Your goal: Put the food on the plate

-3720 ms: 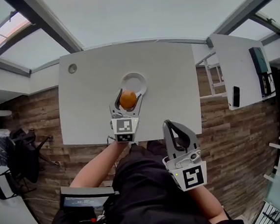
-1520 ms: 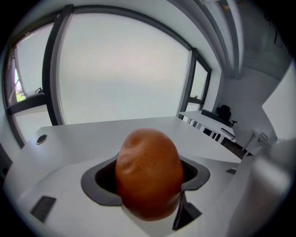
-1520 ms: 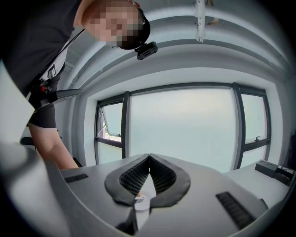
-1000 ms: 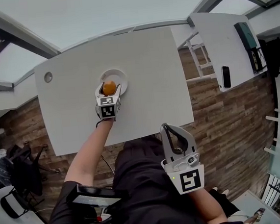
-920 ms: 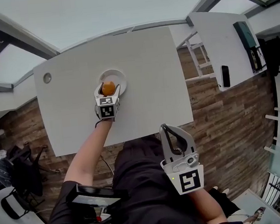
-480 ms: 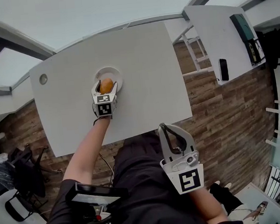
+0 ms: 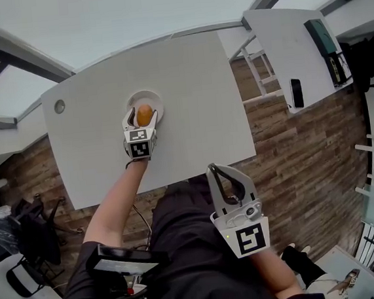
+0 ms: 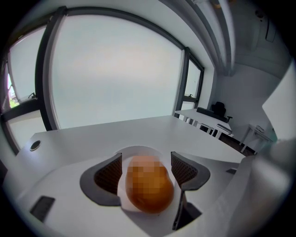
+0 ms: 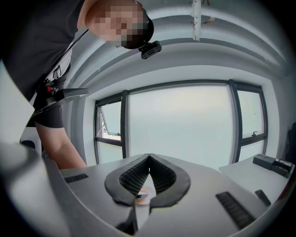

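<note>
The left tool (image 7: 143,120) reaches over the white table (image 7: 194,92) at about 11 o'clock. Its jaws flank a round orange food (image 7: 144,114) on a white plate (image 7: 146,93). Whether they pinch it is unclear from here. The right tool (image 7: 211,169) hangs near 5 o'clock, off the table, with its jaw tips together.

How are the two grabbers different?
The left gripper has its jaws apart; the right gripper has its jaws shut together. The left gripper has the orange food between its jaws, on the plate; the right gripper holds nothing. The left gripper reaches over the table; the right gripper is off it, near the person's body. Both carry a marker cube.
</note>
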